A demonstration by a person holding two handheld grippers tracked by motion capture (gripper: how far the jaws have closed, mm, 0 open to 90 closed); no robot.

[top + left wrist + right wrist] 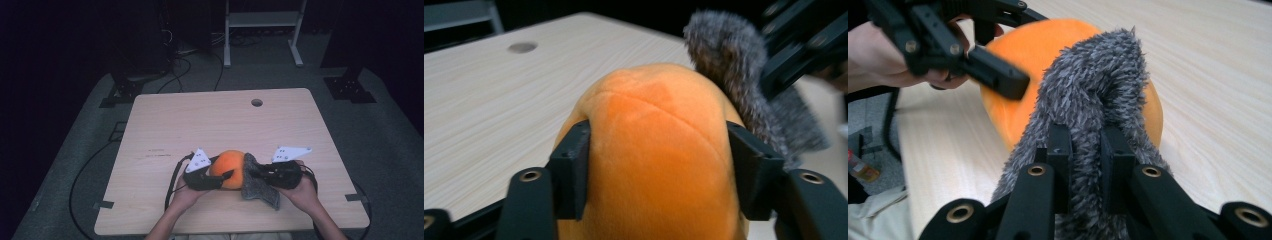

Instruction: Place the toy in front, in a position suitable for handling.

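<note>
Left gripper [659, 175] clamps the orange plush ball [654, 150] from both sides, low on the near middle of the table [200, 120]. Right gripper [1083, 165] has its jaws pinched tight on a fold of the grey fuzzy cloth [1093, 95]. That cloth lies directly against the ball's right flank, draping down to the tabletop, so any wiping stroke runs leftward across the ball, toward the left gripper.
</note>
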